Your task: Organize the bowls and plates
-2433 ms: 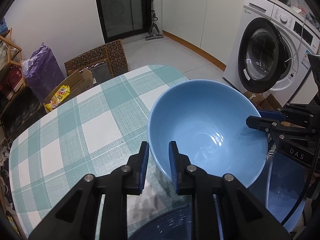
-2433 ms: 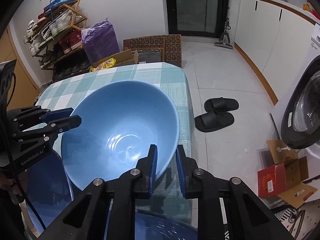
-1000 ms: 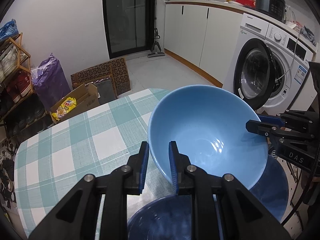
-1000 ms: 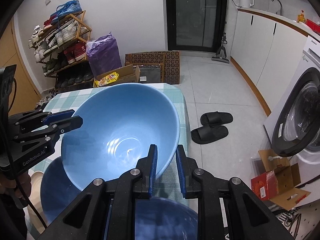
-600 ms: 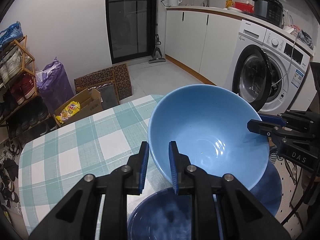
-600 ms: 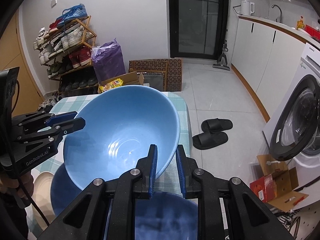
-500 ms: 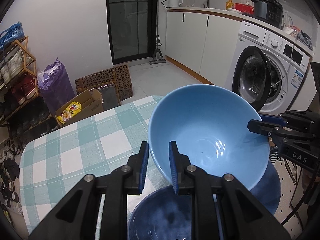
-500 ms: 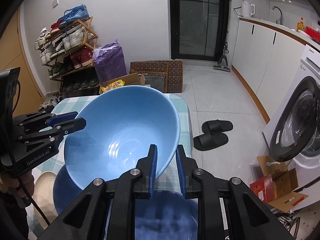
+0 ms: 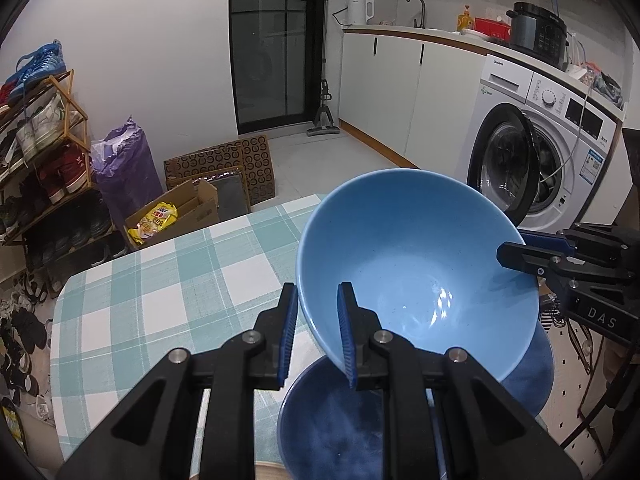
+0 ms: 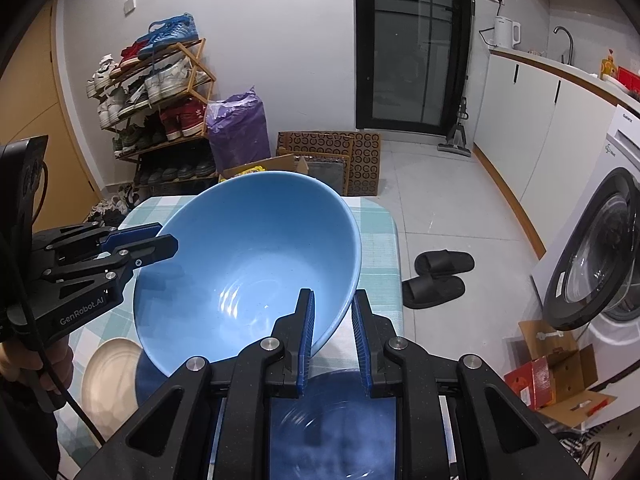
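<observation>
Left wrist – both grippers (image 9: 316, 332) (image 10: 333, 334) clamp bowl (image 9: 416, 264) rim.

Big light-blue bowl (image 9: 416, 264) up in air above tabletop (image 9: 160, 280), tilted, glossy inside, empty, rim pinched on two opposite sides. Dark-blue bowl (image 9: 332, 420) sits right under it, upright, empty. Another dark-blue dish (image 9: 532, 372) pokes out from beneath, mostly hidden. Cream plate (image 10: 110, 380) lies flat just beside those, near tabletop edge.
</observation>
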Demonstrator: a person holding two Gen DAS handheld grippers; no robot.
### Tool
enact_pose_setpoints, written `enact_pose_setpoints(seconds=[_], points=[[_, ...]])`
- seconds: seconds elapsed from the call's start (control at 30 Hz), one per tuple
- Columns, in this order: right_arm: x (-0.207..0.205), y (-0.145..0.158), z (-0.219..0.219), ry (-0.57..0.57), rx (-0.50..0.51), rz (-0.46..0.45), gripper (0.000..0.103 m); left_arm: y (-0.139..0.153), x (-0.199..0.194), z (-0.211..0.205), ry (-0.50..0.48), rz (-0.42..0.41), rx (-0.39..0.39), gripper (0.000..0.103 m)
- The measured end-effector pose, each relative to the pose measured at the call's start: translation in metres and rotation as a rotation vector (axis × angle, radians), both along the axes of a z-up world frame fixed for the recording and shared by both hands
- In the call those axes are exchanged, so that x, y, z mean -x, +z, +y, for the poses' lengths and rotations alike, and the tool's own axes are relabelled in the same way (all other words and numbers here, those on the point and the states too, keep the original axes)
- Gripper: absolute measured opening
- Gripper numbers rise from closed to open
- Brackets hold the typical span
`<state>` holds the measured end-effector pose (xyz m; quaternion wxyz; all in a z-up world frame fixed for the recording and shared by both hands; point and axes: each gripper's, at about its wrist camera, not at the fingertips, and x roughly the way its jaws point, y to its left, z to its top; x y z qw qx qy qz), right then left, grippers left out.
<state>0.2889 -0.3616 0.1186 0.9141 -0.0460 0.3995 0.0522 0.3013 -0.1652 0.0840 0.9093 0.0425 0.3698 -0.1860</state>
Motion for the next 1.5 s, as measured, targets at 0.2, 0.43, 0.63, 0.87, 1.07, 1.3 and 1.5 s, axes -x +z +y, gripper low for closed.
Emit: enact_pose_setpoints(seconds=[0.2, 0.43, 0.63, 0.87, 1.07, 1.3, 1.5], points=[[0.012, 0.003, 0.013, 0.018, -0.001, -0.004, 0.019, 0.004, 0.011, 0.01, 0.006, -0.006, 0.005, 0.018], [0.024, 0.006, 0.022, 0.041, -0.006, -0.004, 0.019, 0.005, 0.024, 0.018, 0.013, -0.012, 0.004, 0.018], [0.033, 0.005, 0.026, 0.055, -0.011, -0.004, 0.019, 0.002, 0.03, 0.023, 0.014, -0.002, 0.004, 0.018], [0.039, -0.001, 0.032, 0.062, -0.017, 0.004, 0.019, -0.004, 0.039, 0.029, 0.019, 0.008, 0.012, 0.018], [0.044, -0.009, 0.034, 0.064, -0.028, 0.011, 0.019, -0.008, 0.045, 0.032, 0.019, 0.011, 0.011, 0.018], [0.049, -0.011, 0.037, 0.073, -0.036, 0.008, 0.019, -0.012, 0.052, 0.037, 0.025, 0.012, 0.016, 0.018], [0.052, -0.017, 0.04, 0.081, -0.039, 0.012, 0.019, -0.015, 0.056, 0.041, 0.03, 0.019, 0.022, 0.018]])
